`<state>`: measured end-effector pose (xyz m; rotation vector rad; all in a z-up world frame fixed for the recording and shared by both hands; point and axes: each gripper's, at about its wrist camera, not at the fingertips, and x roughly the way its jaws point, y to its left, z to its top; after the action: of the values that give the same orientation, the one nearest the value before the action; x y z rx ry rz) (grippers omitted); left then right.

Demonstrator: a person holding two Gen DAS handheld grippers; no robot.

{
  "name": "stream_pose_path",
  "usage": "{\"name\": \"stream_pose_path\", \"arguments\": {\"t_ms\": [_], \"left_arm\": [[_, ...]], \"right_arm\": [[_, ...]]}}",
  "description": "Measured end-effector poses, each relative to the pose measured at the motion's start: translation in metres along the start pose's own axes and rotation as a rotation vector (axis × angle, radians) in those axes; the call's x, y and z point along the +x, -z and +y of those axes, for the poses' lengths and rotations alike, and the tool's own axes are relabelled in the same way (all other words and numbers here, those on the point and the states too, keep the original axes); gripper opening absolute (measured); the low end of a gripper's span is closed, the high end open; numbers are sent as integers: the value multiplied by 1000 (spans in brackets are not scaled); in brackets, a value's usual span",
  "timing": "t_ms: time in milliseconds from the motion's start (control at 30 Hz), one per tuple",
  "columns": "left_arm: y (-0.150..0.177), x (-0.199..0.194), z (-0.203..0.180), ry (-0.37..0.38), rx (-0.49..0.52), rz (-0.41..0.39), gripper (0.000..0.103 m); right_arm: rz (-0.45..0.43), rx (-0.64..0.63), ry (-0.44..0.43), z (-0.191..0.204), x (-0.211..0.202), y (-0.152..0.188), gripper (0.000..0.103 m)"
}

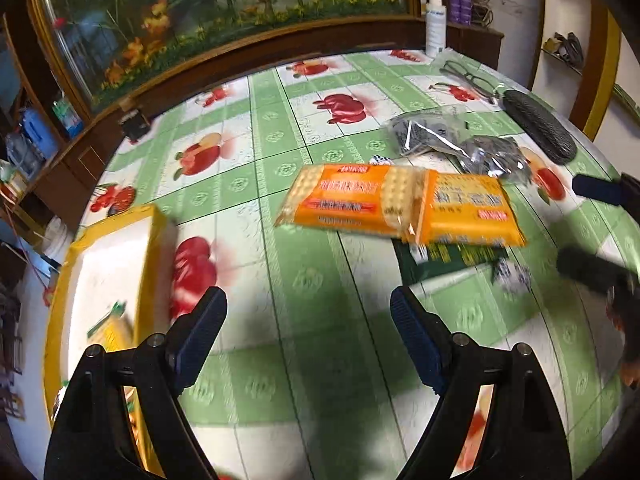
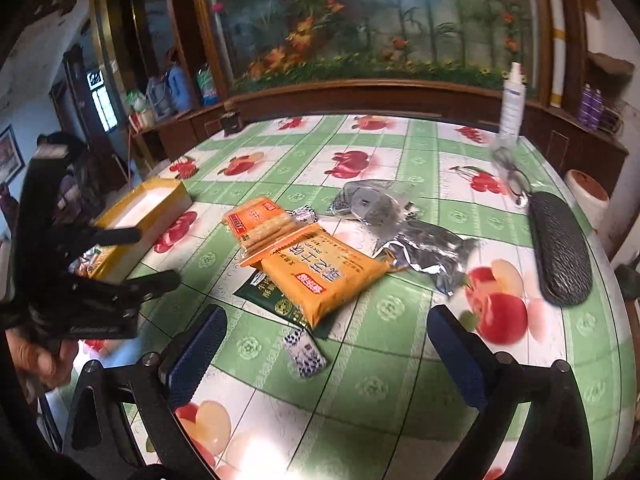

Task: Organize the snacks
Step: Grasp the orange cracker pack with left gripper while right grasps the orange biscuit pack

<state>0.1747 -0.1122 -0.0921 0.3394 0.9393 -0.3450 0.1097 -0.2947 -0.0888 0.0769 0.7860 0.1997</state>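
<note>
Two orange cracker packets [image 1: 400,204] [image 2: 316,264] lie overlapped mid-table on a dark green packet [image 1: 448,260] [image 2: 276,300]. Silver foil packets [image 1: 460,140] [image 2: 400,220] lie behind them, and small blue-white candies [image 2: 304,352] [image 1: 512,276] lie nearby. A yellow box [image 1: 112,280] [image 2: 140,216] stands open at the left with a snack inside. My left gripper [image 1: 308,320] [image 2: 150,258] is open and empty beside the box. My right gripper [image 2: 326,338] [image 1: 584,228] is open and empty, just short of the packets.
The table has a green fruit-print cloth [image 2: 360,160]. A black glasses case [image 2: 560,248] [image 1: 540,124], spectacles [image 1: 468,76] [image 2: 512,176] and a white spray bottle [image 2: 512,100] [image 1: 435,24] sit at the right and back. A painted wood-framed panel [image 2: 380,20] stands behind.
</note>
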Motion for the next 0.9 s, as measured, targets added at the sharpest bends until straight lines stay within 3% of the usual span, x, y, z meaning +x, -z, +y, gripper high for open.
{"name": "stream_pose_path", "arguments": {"t_ms": [167,300,367,500,700,900], "left_arm": [[-28,27,25,186,-227,71,84],[-43,37,35,260,-384,93,84],[-50,45,31,248,-420,125,84],[-59,64,20,174,-464,183,84],[-63,81,21,105,-517,205,85],[-68,86,23,176,-551,206,85]], "right_arm": [[15,-127,-96,11,25,-19,99],[92,-192,-136,11,57,-28,88],[137,-184,-175,6,73,-29,81],[140,-204,-185,4,80,-31,82],[141,-242,-183,7,85,-38,83],[177,-217,-206,3,97,-35,84]]}}
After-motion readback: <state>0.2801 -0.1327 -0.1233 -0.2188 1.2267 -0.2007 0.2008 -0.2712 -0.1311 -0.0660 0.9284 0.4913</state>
